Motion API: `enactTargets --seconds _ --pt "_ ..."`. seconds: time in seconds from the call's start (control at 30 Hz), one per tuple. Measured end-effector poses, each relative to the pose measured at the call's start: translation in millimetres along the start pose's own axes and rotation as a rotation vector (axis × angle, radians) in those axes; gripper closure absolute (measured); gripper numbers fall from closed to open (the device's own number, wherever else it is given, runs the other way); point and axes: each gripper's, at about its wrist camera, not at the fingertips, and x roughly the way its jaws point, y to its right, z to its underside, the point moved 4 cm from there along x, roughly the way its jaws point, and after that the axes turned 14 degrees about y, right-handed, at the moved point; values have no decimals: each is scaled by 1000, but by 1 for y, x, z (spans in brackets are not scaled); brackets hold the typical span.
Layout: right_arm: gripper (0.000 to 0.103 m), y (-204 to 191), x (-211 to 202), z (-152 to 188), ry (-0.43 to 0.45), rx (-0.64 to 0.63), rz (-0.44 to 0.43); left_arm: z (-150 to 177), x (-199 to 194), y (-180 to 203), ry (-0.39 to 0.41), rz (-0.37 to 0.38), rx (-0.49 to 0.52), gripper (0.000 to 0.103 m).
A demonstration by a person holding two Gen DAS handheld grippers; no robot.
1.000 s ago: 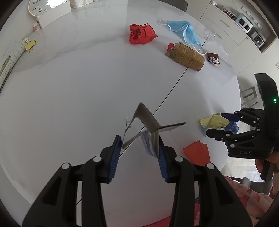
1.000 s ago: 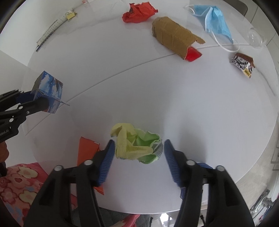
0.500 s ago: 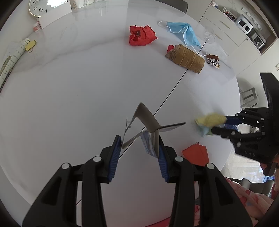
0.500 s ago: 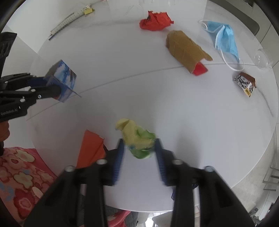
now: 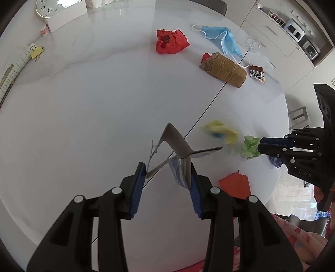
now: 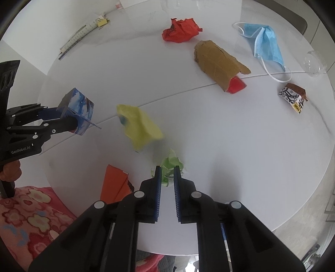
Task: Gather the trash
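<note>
Green crumpled paper (image 6: 170, 165) pinched between right gripper (image 6: 167, 167) tips, yellow wad (image 6: 139, 127) just beyond.

Glossy white table (image 6: 230, 146); crumpled green paper (image 6: 170, 164); matt cardboard (image 6: 217, 62).

The left gripper (image 6: 83, 123), seen well to the left of the right wrist camera's fingers, carries "GenRobot.AI" in pale letters on its black body. The right gripper (image 5: 260, 146), seen to the right of the left camera's fingers, shows "DAS". The clock (image 5: 49, 7), far ahead-left, shows 0, 8 and 1.
</note>
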Motion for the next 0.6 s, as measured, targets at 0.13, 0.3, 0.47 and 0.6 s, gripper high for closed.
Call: enactTargets --seconds 0.13,0.3,0.47,0.6 --pt "67 6 -5 4 -2 20 6 1 1 0 -4 1 1 63" --pt "55 6 2 6 -20 40 37 1 2 2 -8 0 8 63" --pt "55 5 13 10 -68 24 93 1 3 1 -8 -2 8 63" --pt "55 7 14 15 -79 38 107 1 3 1 -7 -4 4 63"
